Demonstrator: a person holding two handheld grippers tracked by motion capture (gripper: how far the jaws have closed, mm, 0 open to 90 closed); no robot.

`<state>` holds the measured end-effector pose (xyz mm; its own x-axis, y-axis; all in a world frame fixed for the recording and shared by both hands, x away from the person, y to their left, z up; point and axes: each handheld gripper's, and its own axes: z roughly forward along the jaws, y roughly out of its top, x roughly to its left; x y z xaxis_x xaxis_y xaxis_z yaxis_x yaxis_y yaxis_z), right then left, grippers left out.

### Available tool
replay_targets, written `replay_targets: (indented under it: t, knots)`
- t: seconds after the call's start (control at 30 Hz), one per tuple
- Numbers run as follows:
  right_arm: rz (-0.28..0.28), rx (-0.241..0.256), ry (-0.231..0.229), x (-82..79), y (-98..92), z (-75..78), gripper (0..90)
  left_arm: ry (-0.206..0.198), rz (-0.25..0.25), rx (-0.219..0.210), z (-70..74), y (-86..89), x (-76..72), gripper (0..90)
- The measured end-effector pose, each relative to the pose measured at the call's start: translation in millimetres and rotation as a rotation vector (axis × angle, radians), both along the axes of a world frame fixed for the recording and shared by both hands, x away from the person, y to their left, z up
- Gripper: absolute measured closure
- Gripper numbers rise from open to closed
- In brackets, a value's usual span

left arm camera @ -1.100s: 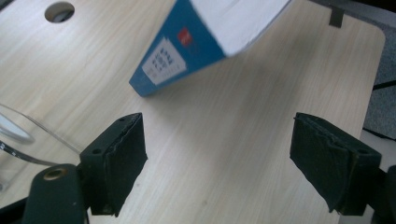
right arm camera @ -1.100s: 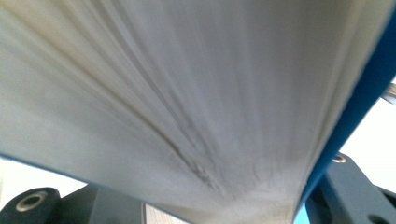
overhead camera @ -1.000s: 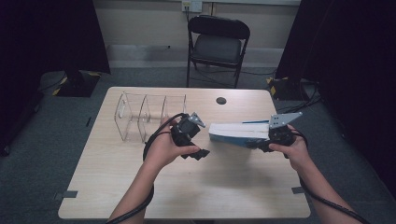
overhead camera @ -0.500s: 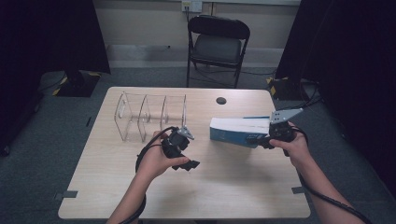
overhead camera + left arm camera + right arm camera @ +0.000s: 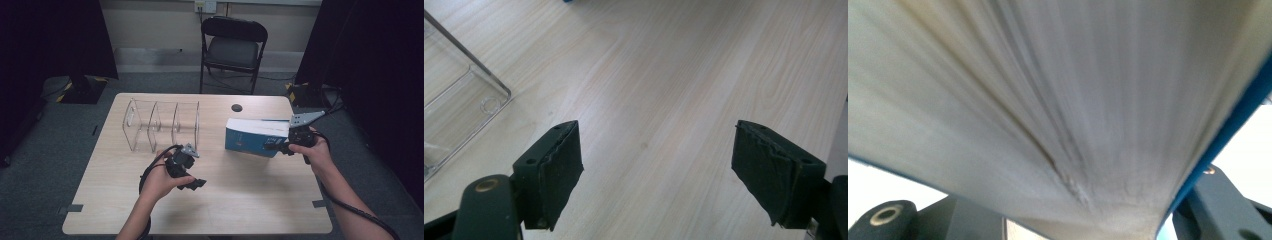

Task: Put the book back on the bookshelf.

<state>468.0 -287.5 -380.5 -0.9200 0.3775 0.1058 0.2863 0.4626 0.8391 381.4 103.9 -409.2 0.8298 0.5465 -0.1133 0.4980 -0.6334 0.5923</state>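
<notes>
A thick blue book (image 5: 255,136) stands on its long edge at the right of the wooden table (image 5: 250,200); whether it rests on the table or hangs just above I cannot tell. My right gripper (image 5: 278,145) is shut on its right end. In the right gripper view the white page edges of the book (image 5: 1048,100) and its blue cover sit between the jaws of that gripper (image 5: 1083,222). My left gripper (image 5: 194,183) is open over bare wood at front left, holding nothing (image 5: 656,175). A clear acrylic rack (image 5: 160,122) stands behind it, and its corner (image 5: 459,100) is close by.
A black folding chair (image 5: 234,47) stands beyond the table's far edge. A small dark round hole (image 5: 236,107) marks the tabletop near the back. Tape strips (image 5: 74,208) sit at the front corners. Cables trail from both grippers toward the person.
My left gripper has pulled away from the book's left end, back and left toward the person. The right gripper still holds the book, which has shifted slightly right and lower.
</notes>
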Motion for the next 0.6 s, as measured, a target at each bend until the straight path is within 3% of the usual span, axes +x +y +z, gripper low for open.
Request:
replay_targets:
  t: [0.33,0.6]
  knots:
    - [-0.019,0.004,0.028,8.1,-1.4,3.7,51.0,-0.003,0.012,0.004,-9.6,2.8,-3.8,20.4]
    - [-0.046,-0.040,0.032,13.0,0.3,11.9,53.1,0.005,0.031,0.019,-14.0,10.4,-4.8,20.8]
